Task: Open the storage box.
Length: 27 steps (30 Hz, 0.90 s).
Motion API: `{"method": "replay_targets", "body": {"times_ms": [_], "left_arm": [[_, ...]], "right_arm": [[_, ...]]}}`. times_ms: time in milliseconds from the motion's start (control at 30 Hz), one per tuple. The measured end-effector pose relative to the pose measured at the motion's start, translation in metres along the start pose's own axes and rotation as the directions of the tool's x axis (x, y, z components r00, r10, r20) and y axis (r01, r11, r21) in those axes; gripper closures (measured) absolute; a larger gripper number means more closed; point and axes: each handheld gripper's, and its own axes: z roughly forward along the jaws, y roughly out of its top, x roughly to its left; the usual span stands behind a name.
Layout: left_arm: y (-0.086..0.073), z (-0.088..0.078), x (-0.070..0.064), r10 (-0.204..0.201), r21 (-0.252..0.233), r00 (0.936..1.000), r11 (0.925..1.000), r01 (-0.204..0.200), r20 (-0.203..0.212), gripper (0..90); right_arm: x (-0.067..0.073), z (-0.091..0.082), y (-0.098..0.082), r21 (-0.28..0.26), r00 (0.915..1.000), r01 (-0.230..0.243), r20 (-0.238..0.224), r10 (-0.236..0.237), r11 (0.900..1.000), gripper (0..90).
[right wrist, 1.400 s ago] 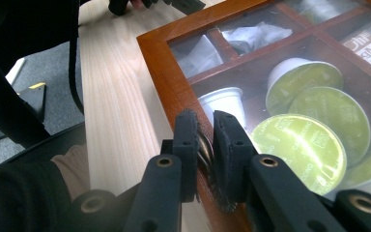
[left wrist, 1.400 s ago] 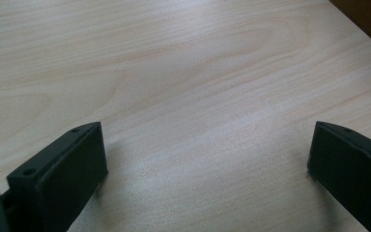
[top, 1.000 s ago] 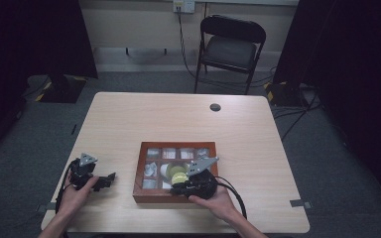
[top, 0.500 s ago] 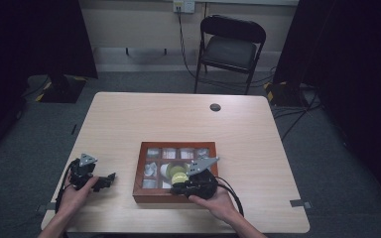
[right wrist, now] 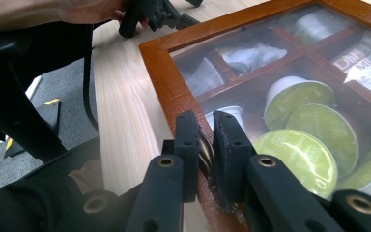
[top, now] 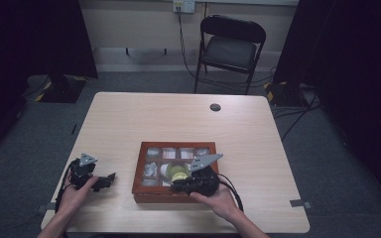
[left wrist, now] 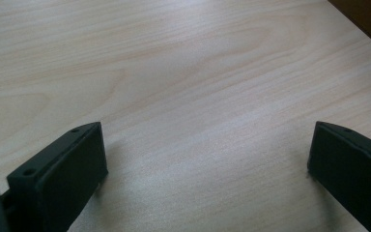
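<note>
Box handle (right wrist: pixel 206 153) pinched between right tool (right wrist: pixel 206 126) jaws.

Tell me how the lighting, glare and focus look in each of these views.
High view: dim, the room's edges black, the wooden box small and soft. Left gripper view: evenly lit, the table grain sharp, faint shadows beside the open black jaws. Right gripper view: pale reflections on the glass lid, near jaws slightly blurred.
</note>
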Motion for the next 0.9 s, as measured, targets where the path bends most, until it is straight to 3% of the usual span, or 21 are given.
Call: {"method": "replay_targets", "body": {"times_ms": [900], "left_arm": [[0.000,0.000,0.000,0.001,0.001,1.0000,1.0000,-0.001,0.001,0.0]], "right_arm": [[-0.001,-0.015,0.021,-0.052,0.9996,-0.027,-0.010,0.026,0.998,80.8]]}}
